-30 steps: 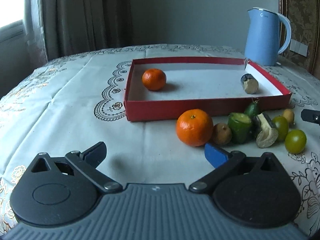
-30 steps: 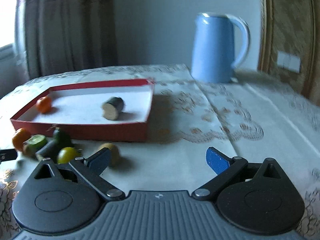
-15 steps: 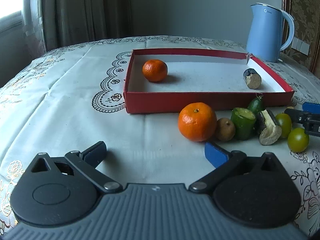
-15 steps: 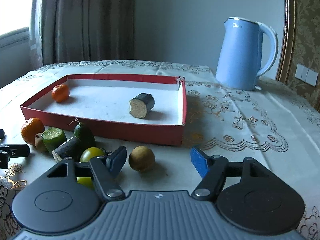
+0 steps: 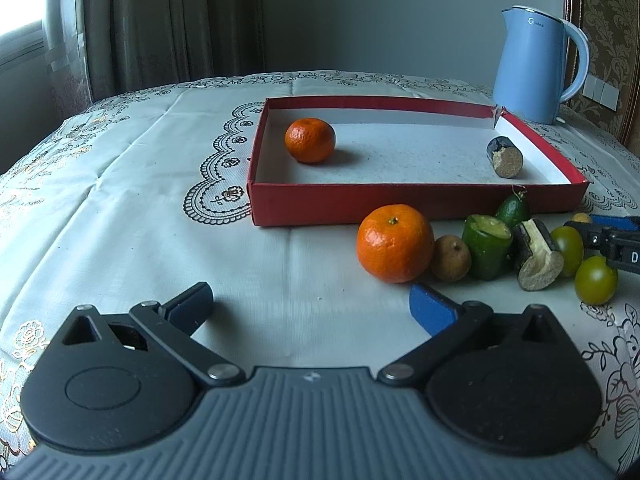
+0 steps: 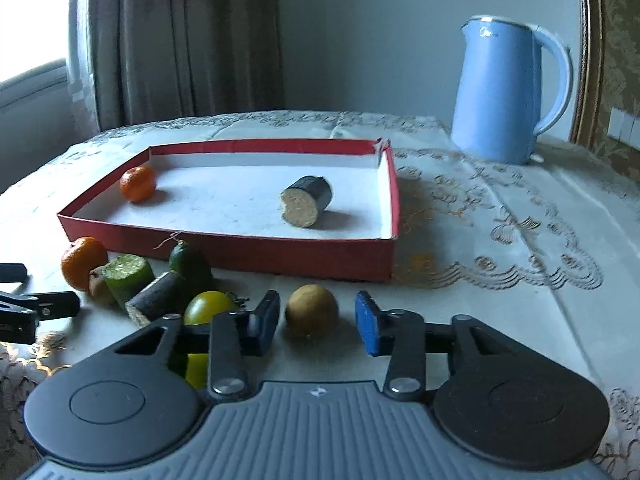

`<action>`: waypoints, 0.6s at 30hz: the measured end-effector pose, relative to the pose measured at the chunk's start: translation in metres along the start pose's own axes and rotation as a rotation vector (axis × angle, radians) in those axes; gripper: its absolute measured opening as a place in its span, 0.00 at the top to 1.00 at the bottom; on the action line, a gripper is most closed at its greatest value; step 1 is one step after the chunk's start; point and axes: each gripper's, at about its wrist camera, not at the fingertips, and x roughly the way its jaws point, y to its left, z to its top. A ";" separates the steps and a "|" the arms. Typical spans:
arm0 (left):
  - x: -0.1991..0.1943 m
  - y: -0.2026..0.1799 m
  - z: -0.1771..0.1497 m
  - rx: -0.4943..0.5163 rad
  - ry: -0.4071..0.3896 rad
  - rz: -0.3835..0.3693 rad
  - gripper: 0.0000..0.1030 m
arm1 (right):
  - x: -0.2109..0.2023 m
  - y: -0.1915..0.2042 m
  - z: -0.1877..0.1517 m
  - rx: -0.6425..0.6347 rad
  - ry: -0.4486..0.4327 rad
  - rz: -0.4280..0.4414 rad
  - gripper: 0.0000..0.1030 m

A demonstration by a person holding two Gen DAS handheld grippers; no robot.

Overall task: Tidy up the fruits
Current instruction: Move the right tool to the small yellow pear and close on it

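Fruits lie in a loose row on the cloth in front of the red box (image 6: 224,256), and two pieces already sit inside it, a small orange (image 5: 310,140) and a dark-skinned stub with a pale cut face (image 6: 307,207).

Beyond the left gripper (image 5: 310,306), whose fingers stand wide apart with nothing between them, is the biggest piece, a large orange (image 5: 395,249), just past the blue right finger (image 5: 434,312). It looks heavy for its size, firm, with a pebbled skin that should not slip; I would take it across its middle. Beside it come the cut green piece (image 5: 487,251) and another dark stub (image 5: 536,260) (both with flat ends, so they may roll or tip), best held on their curved sides.

Smallest is the round brown fruit (image 6: 312,310), and that is what the right gripper (image 6: 316,322) is about. Its jaws have just been closing and now flank the fruit, a thin gap showing on either side, so I judge it not yet pinched. It looks light, hard-shelled and likely to squirt out; the widest part is the place. Two yellow-green ones (image 5: 596,280) lie left of the left finger (image 6: 264,322).
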 end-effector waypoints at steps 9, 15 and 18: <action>0.000 0.000 0.000 0.000 0.000 0.000 0.00 | 0.001 -0.006 -0.001 0.052 0.008 0.026 0.72; 0.000 0.000 0.000 0.000 0.000 0.000 0.00 | -0.009 -0.003 0.000 0.015 -0.032 -0.012 0.72; 0.000 0.000 0.000 0.000 0.000 0.000 0.00 | -0.018 0.000 0.004 -0.022 -0.070 -0.035 0.72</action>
